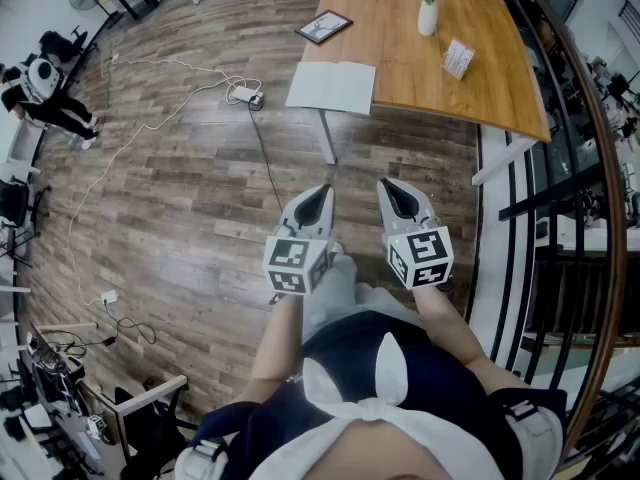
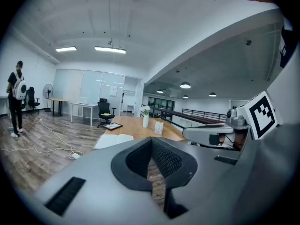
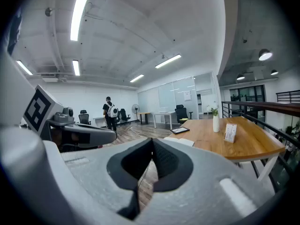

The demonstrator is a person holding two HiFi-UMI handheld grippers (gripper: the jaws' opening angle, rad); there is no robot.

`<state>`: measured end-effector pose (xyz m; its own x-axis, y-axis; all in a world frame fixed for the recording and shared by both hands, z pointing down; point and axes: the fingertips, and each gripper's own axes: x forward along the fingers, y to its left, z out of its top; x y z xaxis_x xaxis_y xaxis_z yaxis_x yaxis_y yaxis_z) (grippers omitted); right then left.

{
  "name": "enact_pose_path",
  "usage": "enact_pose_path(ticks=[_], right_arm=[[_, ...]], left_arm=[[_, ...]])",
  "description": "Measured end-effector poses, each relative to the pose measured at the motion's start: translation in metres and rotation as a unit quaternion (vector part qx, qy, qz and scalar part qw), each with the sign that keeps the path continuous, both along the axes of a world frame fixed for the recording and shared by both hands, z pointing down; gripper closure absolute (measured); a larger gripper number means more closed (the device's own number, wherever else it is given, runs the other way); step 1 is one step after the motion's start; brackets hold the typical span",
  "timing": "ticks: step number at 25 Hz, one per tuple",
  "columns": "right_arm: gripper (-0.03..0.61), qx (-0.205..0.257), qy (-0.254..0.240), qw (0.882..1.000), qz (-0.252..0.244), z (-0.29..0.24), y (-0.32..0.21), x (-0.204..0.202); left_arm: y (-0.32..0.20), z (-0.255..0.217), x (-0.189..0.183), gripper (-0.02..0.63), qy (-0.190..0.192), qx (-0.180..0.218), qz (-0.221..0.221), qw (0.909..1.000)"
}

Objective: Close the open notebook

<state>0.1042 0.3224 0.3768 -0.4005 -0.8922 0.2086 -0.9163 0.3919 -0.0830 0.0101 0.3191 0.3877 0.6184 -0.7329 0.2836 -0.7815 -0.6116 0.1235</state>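
Note:
The open notebook (image 1: 331, 87) lies white-paged on the near left corner of the wooden table (image 1: 420, 78), well ahead of both grippers. My left gripper (image 1: 318, 196) and right gripper (image 1: 392, 190) hang side by side over the floor, close to my body, both shut with nothing between their jaws. In the left gripper view the notebook (image 2: 112, 140) shows just left of the closed tips (image 2: 151, 142). In the right gripper view the notebook (image 3: 180, 141) lies a little right of the closed tips (image 3: 152, 142).
On the table stand a dark picture frame (image 1: 323, 27), a white vase with flowers (image 1: 427, 8) and a small card stand (image 1: 458, 58). A power strip with cables (image 1: 245, 95) lies on the wooden floor. A railing (image 1: 570, 148) runs along the right. A person (image 1: 45, 93) stands far left.

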Motion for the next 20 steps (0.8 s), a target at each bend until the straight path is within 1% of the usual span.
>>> enact_pose_path(ticks=[3,8,12,16,20], right_arm=[[0.580,-0.003,0.000,1.000,0.001,0.003,-0.014,0.001],[0.580,-0.008,-0.007,1.000,0.003,0.008,-0.046,-0.002],[0.580,-0.008,-0.011,1.000,0.009,0.012,-0.077,-0.005],[0.578,-0.009,-0.019,1.000,0.016,0.011,-0.114,-0.002],[0.578,-0.014,-0.028,0.999,0.023,0.008,-0.150,-0.002]], left_arm=[[-0.015,0.004,0.001,0.597,-0.003,-0.002,0.000,1.0000],[-0.048,0.006,-0.002,0.597,0.003,-0.004,0.003,1.0000],[-0.084,0.006,-0.005,0.597,0.006,0.000,0.001,1.0000],[-0.121,0.011,-0.005,0.597,0.004,-0.002,0.013,0.9999],[-0.161,0.007,-0.008,0.597,0.012,-0.004,0.013,0.9998]])
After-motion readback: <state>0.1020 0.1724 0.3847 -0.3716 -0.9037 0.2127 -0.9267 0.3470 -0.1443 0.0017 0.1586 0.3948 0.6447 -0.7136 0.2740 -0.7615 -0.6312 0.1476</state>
